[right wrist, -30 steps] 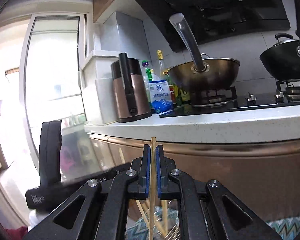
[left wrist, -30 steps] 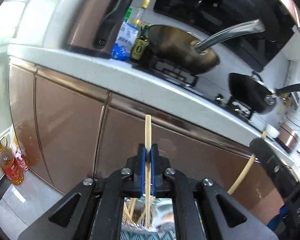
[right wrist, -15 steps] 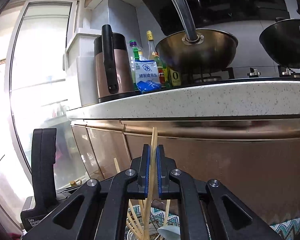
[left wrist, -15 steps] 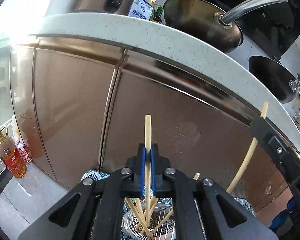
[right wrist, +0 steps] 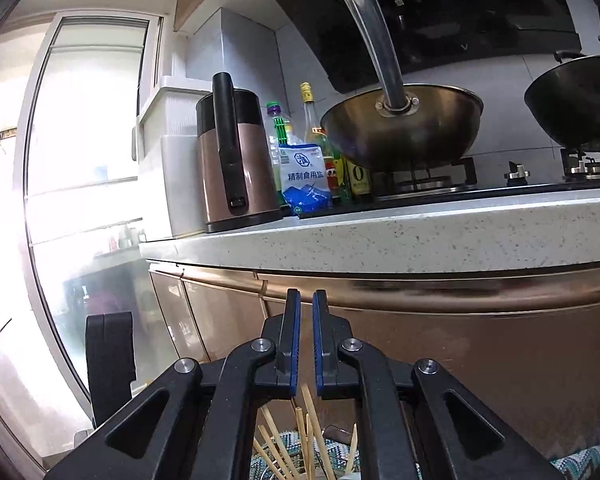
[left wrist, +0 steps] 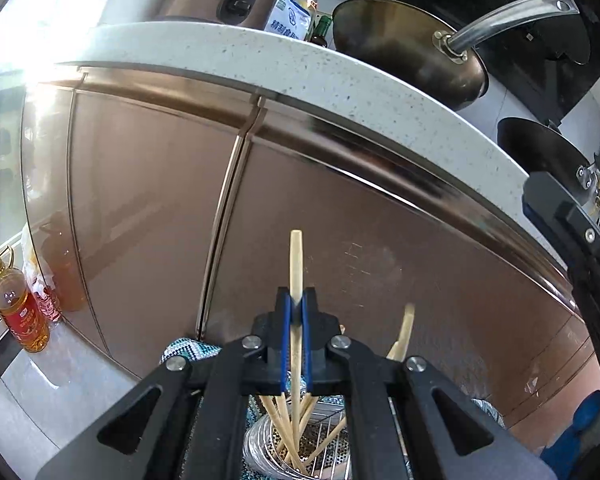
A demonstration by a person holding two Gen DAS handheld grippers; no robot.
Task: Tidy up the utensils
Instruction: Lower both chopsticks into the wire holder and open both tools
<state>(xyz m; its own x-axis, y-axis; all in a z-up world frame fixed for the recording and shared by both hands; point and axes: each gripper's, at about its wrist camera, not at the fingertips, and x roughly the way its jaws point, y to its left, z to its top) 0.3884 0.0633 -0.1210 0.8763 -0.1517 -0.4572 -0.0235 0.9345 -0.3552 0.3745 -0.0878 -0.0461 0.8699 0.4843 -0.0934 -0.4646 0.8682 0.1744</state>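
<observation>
Since half a second ago the right claw (right wrist: 306, 344) has let go — its blue-padded jaws stand slightly apart with nothing between them, where a chopstick was pinched before — and that stick appears to have joined the bundle below. Both wrist views have shifted a little against the speckled white stone counter (left wrist: 340, 76) and the bronze metal cabinet doors (left wrist: 148, 208) under it.

Below the claws sits the perforated steel utensil holder (left wrist: 260, 450) on a patterned teal cloth (left wrist: 184, 350), with several pale bamboo chopsticks (right wrist: 284, 456) already leaning loosely inside it.

The left claw (left wrist: 296, 336) is closed on one pale bamboo chopstick (left wrist: 295, 264), held upright, its rounded end above the pads and its lower length reaching down toward the holder's mouth.

Such a stick is light, stiff and smooth, so I judge it will pivot or slide if pinched near an end; a hold around mid-length, as here, keeps it straight. It is thin enough to snap under a sideways knock against the rim, and the loose sticks inside could deflect its tip.
</observation>
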